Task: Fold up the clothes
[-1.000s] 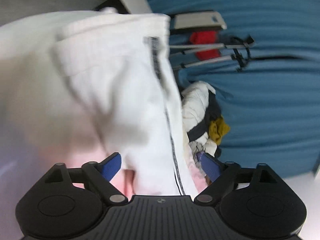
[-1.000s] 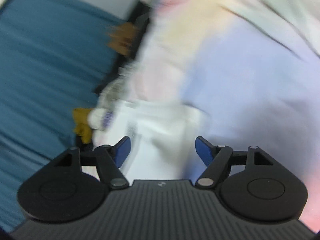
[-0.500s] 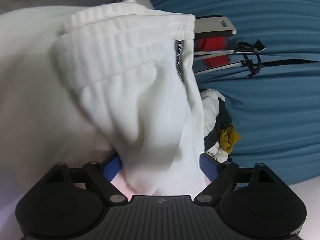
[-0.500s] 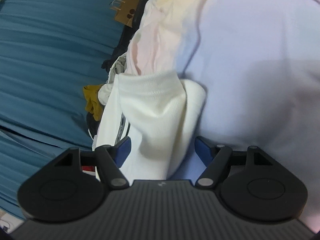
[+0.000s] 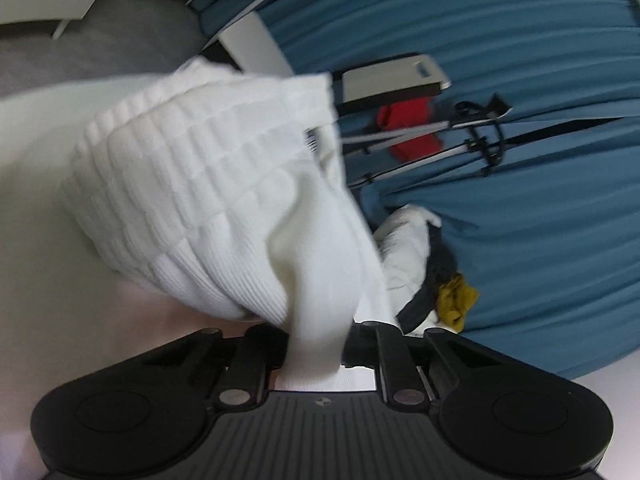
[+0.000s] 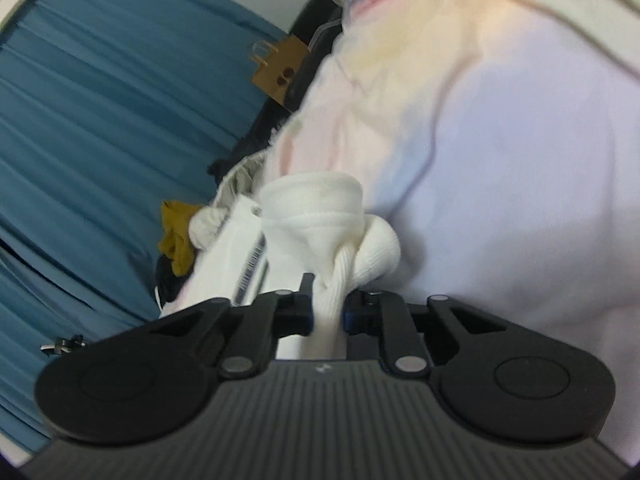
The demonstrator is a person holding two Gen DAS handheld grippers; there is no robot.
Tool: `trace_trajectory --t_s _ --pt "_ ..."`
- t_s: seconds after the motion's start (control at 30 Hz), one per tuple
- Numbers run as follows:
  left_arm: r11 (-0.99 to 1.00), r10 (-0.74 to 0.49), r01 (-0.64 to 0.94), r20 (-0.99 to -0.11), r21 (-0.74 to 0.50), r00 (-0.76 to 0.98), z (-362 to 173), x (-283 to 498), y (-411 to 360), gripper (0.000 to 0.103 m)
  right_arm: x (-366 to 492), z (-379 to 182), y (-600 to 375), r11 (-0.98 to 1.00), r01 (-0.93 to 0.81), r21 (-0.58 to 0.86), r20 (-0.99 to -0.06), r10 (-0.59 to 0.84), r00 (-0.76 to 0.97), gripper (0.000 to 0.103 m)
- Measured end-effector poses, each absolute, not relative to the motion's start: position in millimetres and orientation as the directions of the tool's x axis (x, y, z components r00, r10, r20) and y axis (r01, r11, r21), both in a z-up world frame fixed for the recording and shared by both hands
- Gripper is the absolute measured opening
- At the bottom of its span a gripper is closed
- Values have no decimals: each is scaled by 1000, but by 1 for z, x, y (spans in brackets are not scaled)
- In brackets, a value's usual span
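The left tongs (image 5: 316,354) are clamped on a fold of the white ribbed garment (image 5: 208,200). The right tongs (image 6: 327,314) pinch another bunch of it, which lies on the pastel sheet (image 6: 500,160).

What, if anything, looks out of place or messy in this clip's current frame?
Nothing damaged or spilled. Both tools, left and right, are shut on the white garment, which is bunched rather than flat. Behind it, a loose pile of clothes with a mustard piece sits unsorted against the blue curtain.
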State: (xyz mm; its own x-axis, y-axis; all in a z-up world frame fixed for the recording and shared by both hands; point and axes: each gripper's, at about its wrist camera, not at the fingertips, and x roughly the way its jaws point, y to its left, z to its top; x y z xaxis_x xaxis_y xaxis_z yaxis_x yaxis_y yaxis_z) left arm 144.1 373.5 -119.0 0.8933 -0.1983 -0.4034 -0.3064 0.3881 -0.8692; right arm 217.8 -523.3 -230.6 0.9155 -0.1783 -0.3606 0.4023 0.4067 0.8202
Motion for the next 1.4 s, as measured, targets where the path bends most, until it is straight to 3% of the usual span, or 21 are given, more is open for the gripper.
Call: trace_trajectory --t_s 0.17,0.3,0.63,0.8,1.0,1.03,1.07,1.17,1.3,1.4 --pt "375 -200 -236 -327 -896 924 -90 115 378 11 187 -201 -518 419 389 820 -332 -205 921 12" --pt "349 -201 -222 -304 -911 931 -78 85 386 11 157 -196 -518 370 424 827 -369 -212 905 12" --pt "419 -179 -349 -453 -838 873 -57 21 399 11 104 -174 -526 311 432 846 -403 -157 902 11" --pt "518 -188 -411 -569 -750 800 -61 14 391 15 95 -195 -543 279 525 804 -497 -169 851 11" --pt "617 -171 -418 -633 -666 755 -53 4 376 34 94 -221 -549 227 560 797 -539 -151 828 11" --pt "631 -165 -416 -637 -655 753 -50 -3 372 42 94 -222 -549 232 558 797 -537 -152 830 11" --pt "645 -159 -413 -641 -643 751 -47 -10 368 58 95 -223 -549 236 555 798 -533 -154 832 11" --pt "684 -139 -404 -652 -607 745 -38 -30 357 79 89 -226 -549 232 541 808 -520 -151 841 11" --pt "757 -107 -387 -684 -527 722 -24 -50 328 79 84 -224 -546 236 523 819 -499 -156 852 11" --pt "818 -69 -332 -654 -469 754 -5 -54 300 81 89 -218 -548 272 510 816 -484 -160 860 11"
